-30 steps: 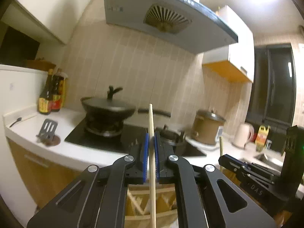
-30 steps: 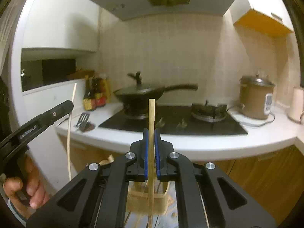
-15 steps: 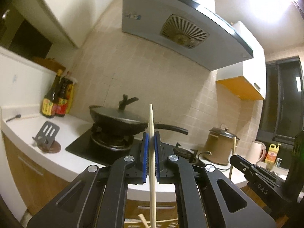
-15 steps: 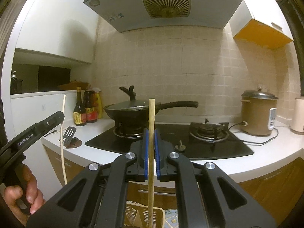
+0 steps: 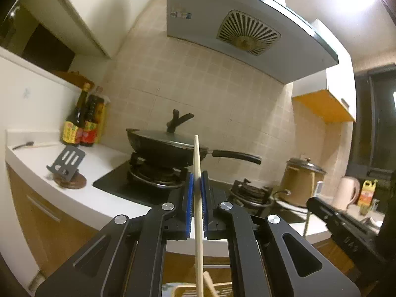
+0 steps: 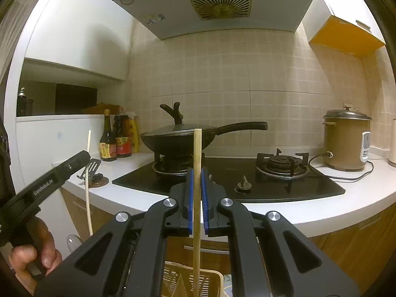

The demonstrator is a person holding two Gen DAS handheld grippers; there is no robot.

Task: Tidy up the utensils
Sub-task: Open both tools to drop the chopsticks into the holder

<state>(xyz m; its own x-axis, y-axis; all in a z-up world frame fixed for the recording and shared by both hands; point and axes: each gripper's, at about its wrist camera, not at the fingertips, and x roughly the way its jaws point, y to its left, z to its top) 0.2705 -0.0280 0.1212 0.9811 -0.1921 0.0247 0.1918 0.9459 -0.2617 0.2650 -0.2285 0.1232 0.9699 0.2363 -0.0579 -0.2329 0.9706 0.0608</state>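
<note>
- Left gripper (image 5: 196,180): jaws closed on a pale chopstick (image 5: 198,212), blue pads pressed to both of its sides; the stick stands nearly upright, its top end above the pads and level with the rim of the wok (image 5: 163,146)
- Right gripper (image 6: 195,178): jaws closed on a bamboo chopstick (image 6: 196,198), held upright between the blue pads, squared top end also level with the wok rim
- Below each gripper, in front of the stove (image 6: 247,183) and lower than the counter (image 6: 358,198): a slatted basket (image 6: 217,278), only partly visible; the lower end of the bamboo chopstick reaches down to its opening; whether it touches the basket cannot be told
- In the right wrist view the left gripper appears left of the stove, a hand (image 6: 32,255) wrapped around its handle, the pale chopstick crossing it upright
- Wok sits lidded on the left burner of the stove, long handle pointing right
- Left of the stove on the counter: a slotted spatula (image 5: 69,160) propped on a round brown rest (image 5: 71,180), with sauce bottles (image 5: 84,121) behind it at the wall
- Right of the stove: a brown rice cooker (image 6: 346,141), its cord trailing on the counter
- Above the stove: a range hood (image 6: 217,2)
</note>
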